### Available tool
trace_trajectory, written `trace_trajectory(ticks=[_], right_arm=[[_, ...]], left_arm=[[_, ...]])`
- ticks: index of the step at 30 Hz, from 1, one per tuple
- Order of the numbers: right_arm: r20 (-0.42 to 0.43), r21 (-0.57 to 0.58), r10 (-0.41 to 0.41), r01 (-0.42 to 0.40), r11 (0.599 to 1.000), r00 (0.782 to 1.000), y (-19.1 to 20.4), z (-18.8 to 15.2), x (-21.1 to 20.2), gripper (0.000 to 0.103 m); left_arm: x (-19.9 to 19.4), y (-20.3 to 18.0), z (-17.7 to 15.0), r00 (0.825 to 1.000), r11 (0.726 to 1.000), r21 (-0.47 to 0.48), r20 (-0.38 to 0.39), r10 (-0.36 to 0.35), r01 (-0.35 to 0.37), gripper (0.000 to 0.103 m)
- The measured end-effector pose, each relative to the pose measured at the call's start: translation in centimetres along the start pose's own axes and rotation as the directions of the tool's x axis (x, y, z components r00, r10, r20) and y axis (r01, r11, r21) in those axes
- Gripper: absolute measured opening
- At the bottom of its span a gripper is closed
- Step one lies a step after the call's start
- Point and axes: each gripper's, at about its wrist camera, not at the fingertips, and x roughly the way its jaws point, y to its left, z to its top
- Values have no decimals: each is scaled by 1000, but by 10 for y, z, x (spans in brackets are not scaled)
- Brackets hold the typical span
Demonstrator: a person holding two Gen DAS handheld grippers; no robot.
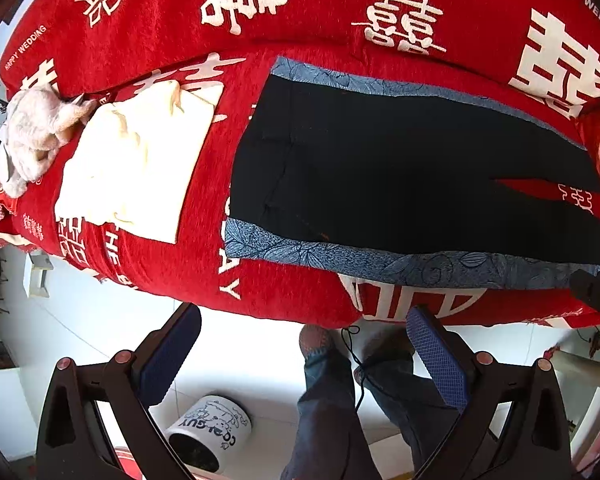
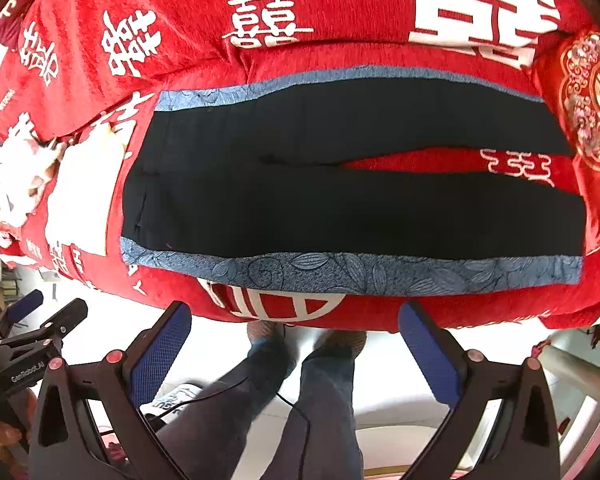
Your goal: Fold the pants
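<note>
Two grippers are hovering off the bed's near edge, jaws wide and holding nothing: left gripper (image 1: pixel 304 342), right gripper (image 2: pixel 296 332). Left to right, a folded cream garment (image 1: pixel 140 164) is lying beside black pants (image 1: pixel 400 176), which are lying flat on a blue cloth (image 1: pixel 340 254) atop the red blanket (image 1: pixel 180 28).
</note>
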Motion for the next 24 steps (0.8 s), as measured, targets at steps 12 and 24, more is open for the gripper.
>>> trace_trajectory(ticks=[12, 24], right_arm=[[-34, 58, 155, -153, 987, 987, 26, -9, 71, 103], [-18, 269, 558, -534, 802, 830, 44, -37, 219, 103]], left_arm=[[80, 48, 13, 996, 993, -85, -33, -88, 85, 103], [168, 92, 8, 924, 900, -215, 37, -381, 379, 103]])
